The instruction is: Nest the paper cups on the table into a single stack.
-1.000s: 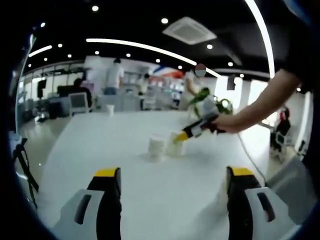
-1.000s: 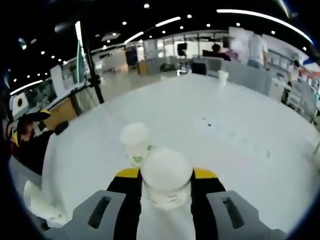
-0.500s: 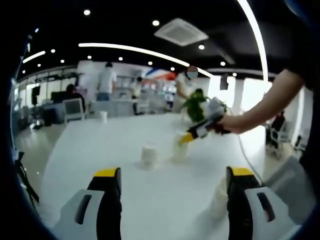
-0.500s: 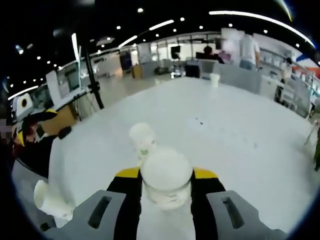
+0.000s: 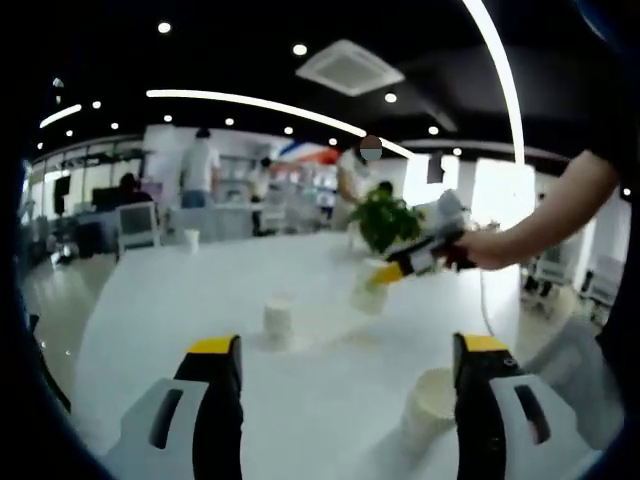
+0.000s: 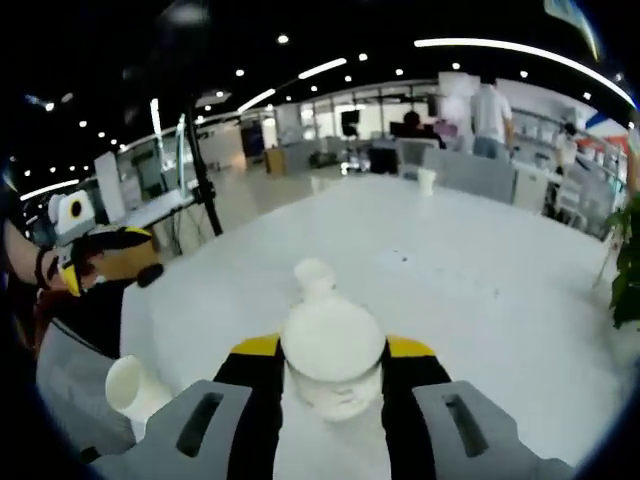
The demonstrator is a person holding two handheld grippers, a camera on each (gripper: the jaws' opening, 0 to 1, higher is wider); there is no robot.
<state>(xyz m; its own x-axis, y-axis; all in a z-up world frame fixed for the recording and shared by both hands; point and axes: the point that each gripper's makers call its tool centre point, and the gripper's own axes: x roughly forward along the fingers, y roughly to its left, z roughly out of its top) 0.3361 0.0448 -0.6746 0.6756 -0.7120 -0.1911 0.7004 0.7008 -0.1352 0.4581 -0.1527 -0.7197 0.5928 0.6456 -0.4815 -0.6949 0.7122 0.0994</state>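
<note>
In the left gripper view, my left gripper (image 5: 340, 400) hangs over the white table (image 5: 180, 300) with its 2 yellow-tipped jaws spread wide and nothing between them. 1 paper cup (image 5: 277, 320) stands upside down at about 11 o'clock from the jaws, well out on the table. A second cup (image 5: 425, 405) lies tipped just beside my right-hand jaw at 3 o'clock, mouth toward me. At 1 o'clock the right gripper (image 5: 392, 274), held in a hand (image 5: 487, 247), carries a third cup (image 5: 368, 293) lifted off the table. A potted plant (image 5: 385, 219) sits behind it, and a small far cup (image 5: 191, 240) stands at 11 o'clock near the table's far edge. People stand in the office beyond.

In the right gripper view, my right gripper (image 6: 333, 372) is clamped on the held cup (image 6: 333, 352), base pointing away from me. Dead ahead at 12 o'clock the upside-down cup (image 6: 316, 277) stands on the table (image 6: 480, 300). At 9 o'clock the tipped cup (image 6: 135, 385) lies near the table's edge, just beside the left gripper (image 6: 85, 255). The far cup (image 6: 427, 182) shows at 1 o'clock.
</note>
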